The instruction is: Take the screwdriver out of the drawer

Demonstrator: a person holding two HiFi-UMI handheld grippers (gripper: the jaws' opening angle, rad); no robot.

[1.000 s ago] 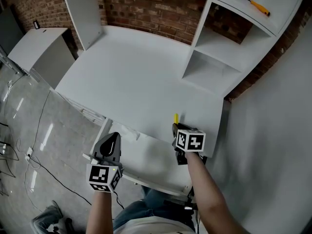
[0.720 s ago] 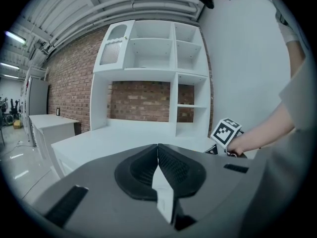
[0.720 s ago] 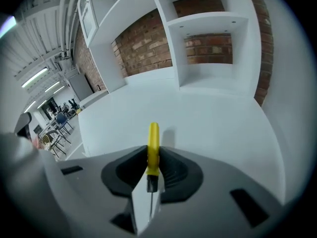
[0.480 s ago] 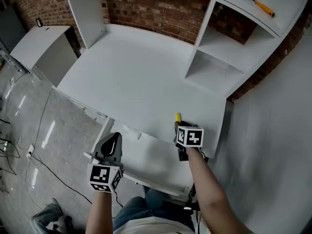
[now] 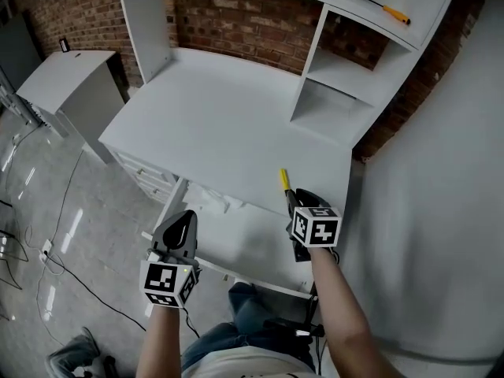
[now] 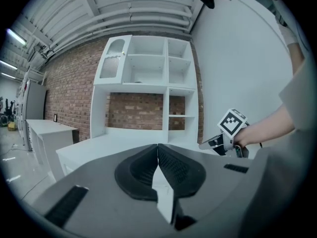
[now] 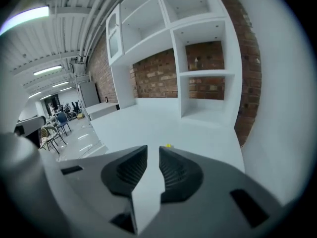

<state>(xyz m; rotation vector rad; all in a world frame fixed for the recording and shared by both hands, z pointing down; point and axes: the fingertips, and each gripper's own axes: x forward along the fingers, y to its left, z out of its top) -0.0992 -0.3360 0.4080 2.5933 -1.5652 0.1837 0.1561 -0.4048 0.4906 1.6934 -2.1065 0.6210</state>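
Right tongs (image 5: 290, 198) hold screwdriver (image 5: 283, 179) over desk (image 5: 220, 116), shelves (image 5: 346, 77) ahead.

Matt white desk (image 5: 228, 124), plastic-handled screwdriver (image 5: 283, 179)

Both tools on my feed look alike. The left gripper (image 5: 186, 219) and the right gripper (image 5: 290, 200) have smooth grey shells with black ribbed pads (image 7: 130, 170) set in rounded dark recesses. Each carries a white cube (image 5: 316, 228) printed with black square markers. The forearms are bare below a short, light grey sleeve (image 6: 301, 90). I see blue jeans (image 5: 228, 331) and a pale top (image 5: 250, 365), and what may be a dark cable (image 5: 298, 334) at the right hip.
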